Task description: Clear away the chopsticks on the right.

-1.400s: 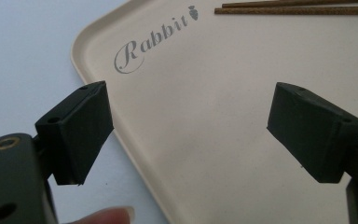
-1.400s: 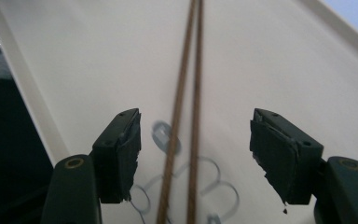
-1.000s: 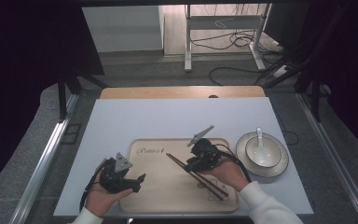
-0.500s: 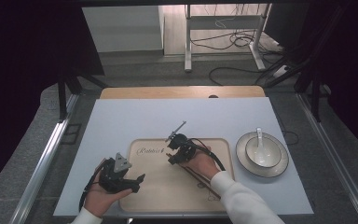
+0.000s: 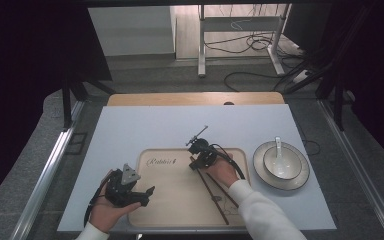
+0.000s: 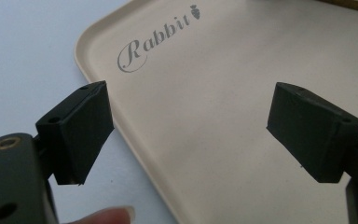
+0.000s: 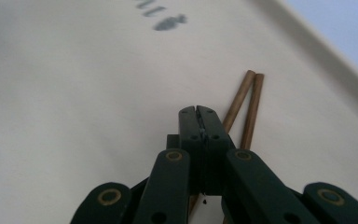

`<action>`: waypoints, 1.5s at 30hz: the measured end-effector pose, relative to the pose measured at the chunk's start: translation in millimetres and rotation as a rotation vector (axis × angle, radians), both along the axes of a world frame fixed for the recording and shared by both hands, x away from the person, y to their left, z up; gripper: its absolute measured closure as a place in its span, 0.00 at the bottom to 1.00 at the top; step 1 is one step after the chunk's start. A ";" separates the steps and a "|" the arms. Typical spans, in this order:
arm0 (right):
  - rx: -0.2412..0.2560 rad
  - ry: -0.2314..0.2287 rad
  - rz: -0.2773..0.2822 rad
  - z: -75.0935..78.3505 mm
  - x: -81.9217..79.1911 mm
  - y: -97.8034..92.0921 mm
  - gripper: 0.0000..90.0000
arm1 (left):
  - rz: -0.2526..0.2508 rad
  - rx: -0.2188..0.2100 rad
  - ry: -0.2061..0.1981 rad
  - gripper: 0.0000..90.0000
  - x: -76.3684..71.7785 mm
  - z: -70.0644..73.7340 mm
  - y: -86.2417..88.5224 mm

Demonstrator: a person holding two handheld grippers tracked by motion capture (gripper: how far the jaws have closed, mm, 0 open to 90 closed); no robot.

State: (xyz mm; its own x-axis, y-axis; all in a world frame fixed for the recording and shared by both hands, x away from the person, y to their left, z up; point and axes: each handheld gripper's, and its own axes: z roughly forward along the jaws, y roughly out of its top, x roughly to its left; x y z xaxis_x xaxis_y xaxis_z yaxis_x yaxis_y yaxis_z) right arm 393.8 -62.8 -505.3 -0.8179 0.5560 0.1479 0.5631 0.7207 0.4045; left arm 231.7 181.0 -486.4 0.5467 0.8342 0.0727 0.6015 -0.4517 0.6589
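The chopsticks (image 5: pixel 215 192), 2 of them, lie side by side on the tray (image 5: pixel 170 200) at the near edge of the desk (image 5: pixel 130 130). The right gripper (image 7: pixel 198 111) has slid leftward over 1 second and now rests above their far ends, fingers pressed together on nothing, likely nudging or freshly released. The left gripper (image 6: pixel 186 135) hovers wide open, empty, over the tray's left edge. Farther right sits a bowl (image 5: pixel 281 162) with spoon (image 5: pixel 278 150).

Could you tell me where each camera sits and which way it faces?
High view: above the person's side, looking forward and down on the table; both hands and grippers show.
Left gripper view: on the left gripper, facing the tray; jaws wide apart.
Right gripper view: on the right gripper, facing the chopsticks; jaws together.
All share the tray.
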 end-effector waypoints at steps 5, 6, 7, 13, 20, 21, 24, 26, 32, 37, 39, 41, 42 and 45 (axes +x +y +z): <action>-0.012 -0.009 -0.061 2.1 4.8 -19.9 0.99 | 0.002 0.000 -0.001 0.16 0.2 -0.1 0.4; -0.017 -0.012 -0.073 2.6 5.4 -24.5 0.99 | 0.002 0.000 0.000 0.16 0.3 -0.2 0.5; -0.021 -0.013 -0.083 3.0 6.1 -29.6 0.99 | 0.002 0.001 0.000 0.16 0.4 -0.3 0.5; -0.047 -0.027 -0.158 5.7 9.2 -60.7 0.99 | 0.000 0.005 -0.001 0.16 0.1 0.0 0.1; -0.089 -0.045 -0.224 9.1 7.0 -92.9 0.99 | 0.001 0.005 -0.002 0.16 0.1 0.3 0.1; -0.102 -0.050 -0.233 9.8 6.1 -97.3 0.99 | 0.002 0.005 -0.002 0.16 0.2 0.3 0.2; -0.127 -0.061 -0.253 12.0 3.7 -110.8 0.99 | 0.001 0.006 -0.001 0.16 0.4 0.0 0.0; -0.127 -0.063 -0.268 13.7 2.6 -118.3 0.99 | 0.000 0.007 -0.001 0.16 0.6 0.0 -0.5; -0.100 -0.084 -0.254 16.9 -3.4 -119.8 0.99 | 0.000 0.008 0.000 0.16 1.4 -0.3 -0.6; -0.045 -0.113 -0.221 24.0 -11.2 -114.3 0.99 | 0.004 0.011 0.001 0.16 1.7 -0.7 0.4; -0.021 -0.127 -0.208 29.4 -16.3 -114.1 0.99 | 0.006 0.010 0.002 0.16 1.4 -0.9 0.5; 0.001 -0.140 -0.196 35.1 -22.5 -116.1 0.99 | 0.007 0.009 0.000 0.16 1.1 -0.6 0.7; 0.011 -0.144 -0.193 37.2 -24.9 -117.5 0.99 | 0.007 0.007 -0.001 0.16 1.0 -0.3 0.8; 0.076 -0.170 -0.167 48.5 -39.7 -126.8 0.99 | 0.008 0.007 -0.002 0.16 1.3 0.0 1.0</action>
